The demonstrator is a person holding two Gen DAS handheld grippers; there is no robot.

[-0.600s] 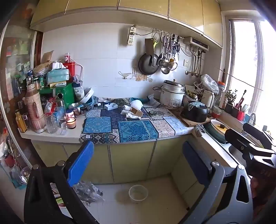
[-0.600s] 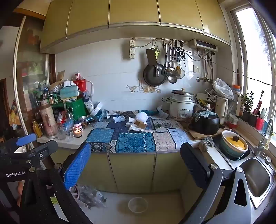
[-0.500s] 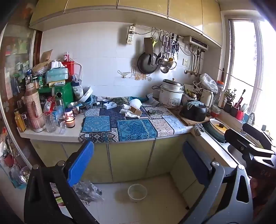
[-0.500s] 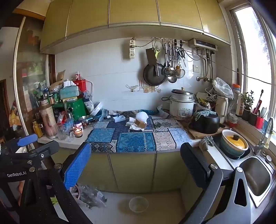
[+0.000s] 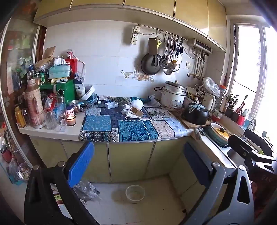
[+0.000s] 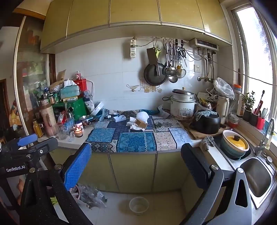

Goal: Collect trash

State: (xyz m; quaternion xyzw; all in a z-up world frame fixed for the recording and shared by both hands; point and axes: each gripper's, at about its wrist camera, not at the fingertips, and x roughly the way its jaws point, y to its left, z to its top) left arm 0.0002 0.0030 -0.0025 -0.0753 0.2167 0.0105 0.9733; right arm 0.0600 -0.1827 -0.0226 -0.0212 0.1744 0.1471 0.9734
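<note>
Reading "GenRobot.AI" on my left gripper (image 6: 26, 152), fingers released and empty; candle (image 5: 71, 119) on the desk (image 5: 52, 132), crumpled paper trash (image 5: 132, 111) mid-cloth, plastic tub (image 5: 135, 193) on the floor, my right gripper (image 6: 136, 162) likewise spread, holding nothing

Ahead of my tool, white tiled wall (image 5: 107, 57) rises above the surface (image 5: 50, 132); yellow cabinets (image 6: 131, 12) overhead, bright window (image 6: 256, 57) right, pale floor (image 5: 155, 199) below.
</note>
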